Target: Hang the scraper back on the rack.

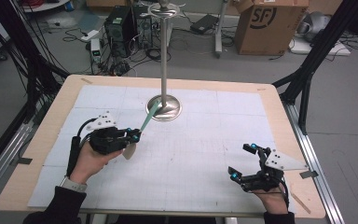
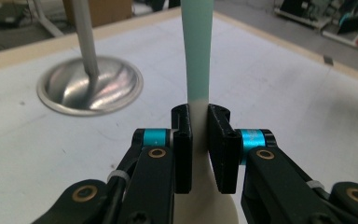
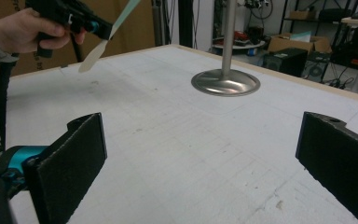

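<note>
In the high view, a wooden tabletop [image 1: 42,140] carries a white gridded sheet [image 1: 191,154]. A metal stand [image 1: 165,106] with a round base and a tall pole rises at the far middle of the sheet. The left claw [image 1: 135,136], near and left of the stand, is clenched on a spatula [image 1: 142,128]: its green handle slants up toward the stand's base, and its pale blade hangs below the claw, nearer the person. The left hand [image 1: 91,161] holds the tool from behind. The right claw [image 1: 242,161] sits well apart from the stand, toward the near right of the tabletop, with its jaws spread and nothing between them. On the floor beyond the stand, to the right, stands a cardboard box [image 1: 270,25] printed with "SF" inside a curved ring.

In the left gripper view, the two black jaws press on the spatula [image 2: 196,70] just where the green handle meets the pale blade. The handle runs up and away; the blade widens at the bottom edge. The stand's base [image 2: 91,86] lies ahead and to the left, on the sheet.

In the right gripper view, the jaws stand wide apart over the bare sheet [image 3: 177,154]. The stand [image 3: 225,79] is ahead. Well left of it, held above the tabletop, the left claw [image 3: 103,31] grips the spatula [image 3: 107,37], blade tilted down, handle up.
</note>
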Demonstrator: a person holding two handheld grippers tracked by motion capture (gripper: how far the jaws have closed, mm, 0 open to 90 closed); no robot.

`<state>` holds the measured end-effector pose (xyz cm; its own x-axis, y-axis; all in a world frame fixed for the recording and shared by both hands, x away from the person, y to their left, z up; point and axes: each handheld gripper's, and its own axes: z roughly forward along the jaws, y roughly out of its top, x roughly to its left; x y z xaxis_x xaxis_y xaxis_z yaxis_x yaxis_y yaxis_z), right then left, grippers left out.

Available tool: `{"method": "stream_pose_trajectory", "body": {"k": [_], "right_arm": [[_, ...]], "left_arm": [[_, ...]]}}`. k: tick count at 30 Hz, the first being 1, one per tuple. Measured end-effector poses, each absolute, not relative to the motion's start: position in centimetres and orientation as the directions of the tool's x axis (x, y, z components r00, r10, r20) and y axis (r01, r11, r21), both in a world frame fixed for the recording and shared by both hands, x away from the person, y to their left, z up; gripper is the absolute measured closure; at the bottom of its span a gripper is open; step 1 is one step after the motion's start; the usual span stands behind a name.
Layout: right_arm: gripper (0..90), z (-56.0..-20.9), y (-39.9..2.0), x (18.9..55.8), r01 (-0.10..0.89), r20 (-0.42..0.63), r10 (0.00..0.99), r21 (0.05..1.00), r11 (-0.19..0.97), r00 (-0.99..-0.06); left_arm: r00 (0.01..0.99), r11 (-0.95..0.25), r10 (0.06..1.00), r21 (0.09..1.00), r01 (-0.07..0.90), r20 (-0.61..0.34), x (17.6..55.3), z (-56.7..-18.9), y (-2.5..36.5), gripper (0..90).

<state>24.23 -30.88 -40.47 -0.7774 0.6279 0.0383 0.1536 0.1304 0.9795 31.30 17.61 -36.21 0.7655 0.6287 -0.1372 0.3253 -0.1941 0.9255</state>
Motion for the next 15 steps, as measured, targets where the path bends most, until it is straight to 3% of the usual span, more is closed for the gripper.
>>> {"method": "stream_pose_trajectory", "body": {"k": [9,15], "right_arm": [[0.3,-40.5,-30.8,24.4,0.152,0.037,0.625,0.980,0.131,-0.780],[0.2,-40.6,-30.6,24.7,0.159,0.046,0.620,0.979,0.127,-0.783]], "left_arm": [[0.746,-0.165,0.659,0.950,0.264,-0.093,31.8,-34.1,18.7,80.4],[0.728,-0.089,0.671,0.959,0.269,-0.142,33.6,-32.7,20.5,80.4]]}}
